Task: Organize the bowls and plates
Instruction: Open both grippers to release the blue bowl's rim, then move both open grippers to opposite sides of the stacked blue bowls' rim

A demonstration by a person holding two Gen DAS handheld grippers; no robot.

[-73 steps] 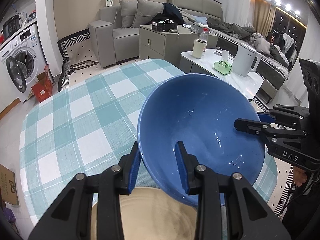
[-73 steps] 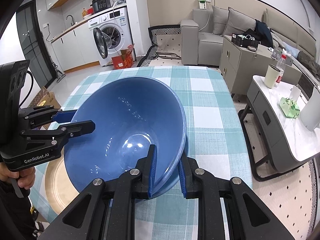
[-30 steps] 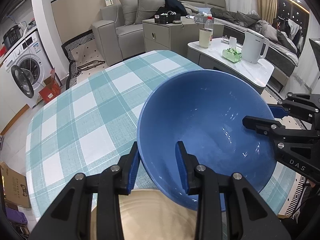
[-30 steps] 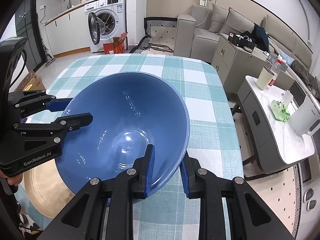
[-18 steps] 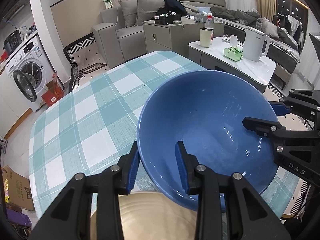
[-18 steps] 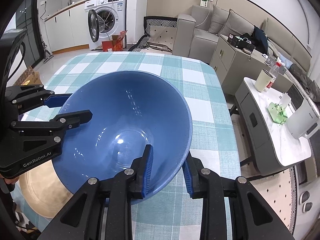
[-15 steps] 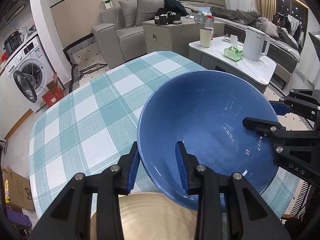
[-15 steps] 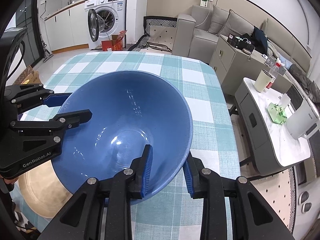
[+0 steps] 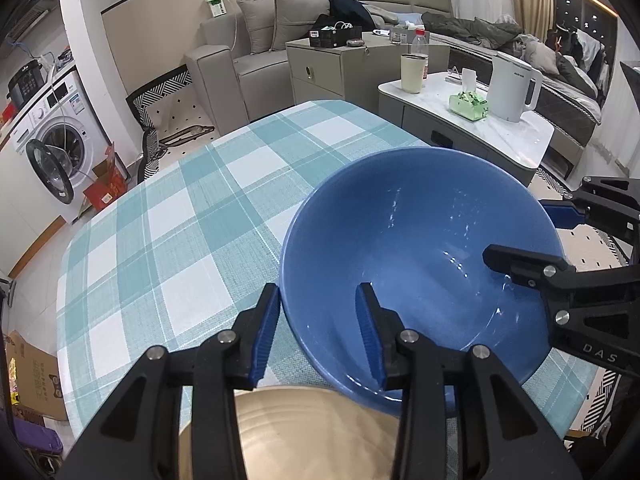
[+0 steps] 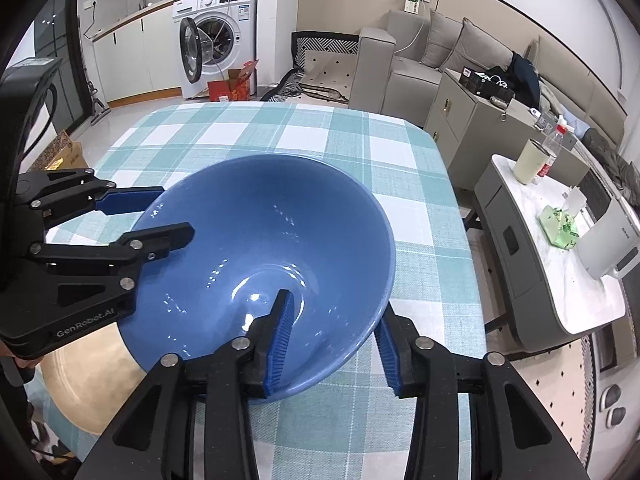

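A large blue bowl (image 9: pixel 416 264) sits tilted on the teal checked table, its near side over the edge of a tan plate (image 9: pixel 320 432). My left gripper (image 9: pixel 316 300) straddles the bowl's near rim, one pad outside and one inside. Its jaws are opening and stand wider than the thin wall. In the right wrist view the same bowl (image 10: pixel 260 256) has my right gripper (image 10: pixel 334 308) astride its right rim. Those jaws are also opening, with a clear gap at the outer pad. Each gripper shows in the other's view on the opposite rim: right gripper (image 9: pixel 514 234), left gripper (image 10: pixel 176 212).
The checked tablecloth (image 9: pixel 168 248) ends at rounded edges close behind the bowl. A white side table (image 10: pixel 560 248) with a kettle (image 9: pixel 514 84), a cup and a tissue pack stands off the right. Sofa, cabinet and washing machine (image 10: pixel 212 52) are farther back.
Both pairs of jaws have spread apart on the bowl's rim, the right pair more plainly. The bowl and both hands have kept their places.
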